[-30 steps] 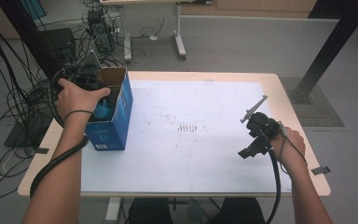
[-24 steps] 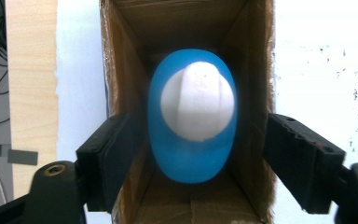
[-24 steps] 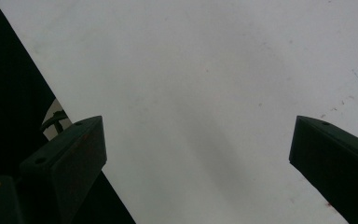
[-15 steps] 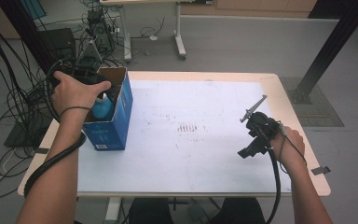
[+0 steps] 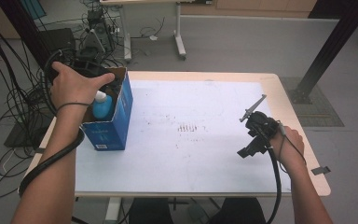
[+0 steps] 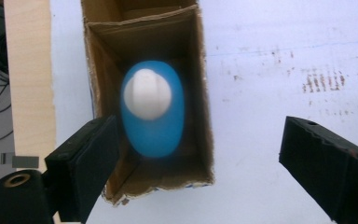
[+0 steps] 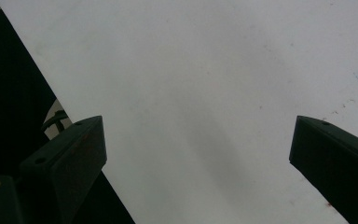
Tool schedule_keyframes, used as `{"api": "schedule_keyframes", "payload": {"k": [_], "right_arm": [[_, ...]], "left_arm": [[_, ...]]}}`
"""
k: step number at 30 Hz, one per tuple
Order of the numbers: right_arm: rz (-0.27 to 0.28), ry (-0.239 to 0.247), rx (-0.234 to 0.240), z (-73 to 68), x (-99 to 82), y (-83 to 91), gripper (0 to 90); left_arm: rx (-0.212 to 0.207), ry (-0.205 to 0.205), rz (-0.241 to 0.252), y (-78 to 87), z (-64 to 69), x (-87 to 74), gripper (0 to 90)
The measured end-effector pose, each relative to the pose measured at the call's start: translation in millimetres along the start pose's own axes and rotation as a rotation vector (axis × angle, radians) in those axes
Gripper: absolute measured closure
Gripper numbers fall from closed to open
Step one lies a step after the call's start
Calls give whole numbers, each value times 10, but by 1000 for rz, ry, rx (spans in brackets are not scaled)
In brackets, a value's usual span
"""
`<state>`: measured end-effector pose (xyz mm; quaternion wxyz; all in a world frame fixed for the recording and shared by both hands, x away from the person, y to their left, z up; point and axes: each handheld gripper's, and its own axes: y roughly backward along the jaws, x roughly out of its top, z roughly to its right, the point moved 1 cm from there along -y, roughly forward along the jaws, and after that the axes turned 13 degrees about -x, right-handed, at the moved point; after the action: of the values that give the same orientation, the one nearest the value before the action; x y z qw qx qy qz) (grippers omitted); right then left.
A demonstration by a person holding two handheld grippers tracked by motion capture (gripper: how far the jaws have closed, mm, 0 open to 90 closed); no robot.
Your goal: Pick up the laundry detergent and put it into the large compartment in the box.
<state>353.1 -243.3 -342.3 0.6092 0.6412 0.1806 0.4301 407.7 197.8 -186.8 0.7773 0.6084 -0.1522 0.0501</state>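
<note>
Now the left hand [image 5: 74, 84] has risen and drawn back w/ its gripper [image 6: 200, 154] above the box [image 5: 121, 112] — jaws wide, nothing held, bottle [image 6: 152, 109] upright inside, so prob. a release. Left gripper view shows the white cap from above; high view just its side. Right gripper [image 7: 196, 163] idle — wide open over bare table [image 7: 205, 70].

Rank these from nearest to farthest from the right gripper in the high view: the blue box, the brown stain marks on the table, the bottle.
From the right gripper:
1. Stain marks, mid-table, to its left.
2. Blue box, at the table's left edge.
3. Bottle, inside the box, behind its near wall.
</note>
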Motion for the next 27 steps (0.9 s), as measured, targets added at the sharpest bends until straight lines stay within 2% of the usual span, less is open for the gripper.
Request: {"api": "schedule_keyframes", "payload": {"k": [4, 10, 14, 18, 21, 27], "right_arm": [[-2, -3, 0, 8, 6, -10, 36], [-2, 1, -2, 21, 19, -20, 36], [-1, 1, -1, 30, 28, -22, 36], [1, -2, 5, 37, 28, -32, 36], [0, -1, 5, 40, 28, -32, 36], [1, -8, 2, 52, 17, -32, 36]], "left_arm": [[-34, 5, -5, 50, 40, -7, 83], [-55, 5, 6, 154, 98, -16, 64], [-54, -5, 3, 190, 141, -27, 67], [-49, -29, 7, 194, 210, -50, 66], [-63, -49, 13, 176, 279, -64, 66], [-97, -122, 10, 128, 467, -72, 55]]}}
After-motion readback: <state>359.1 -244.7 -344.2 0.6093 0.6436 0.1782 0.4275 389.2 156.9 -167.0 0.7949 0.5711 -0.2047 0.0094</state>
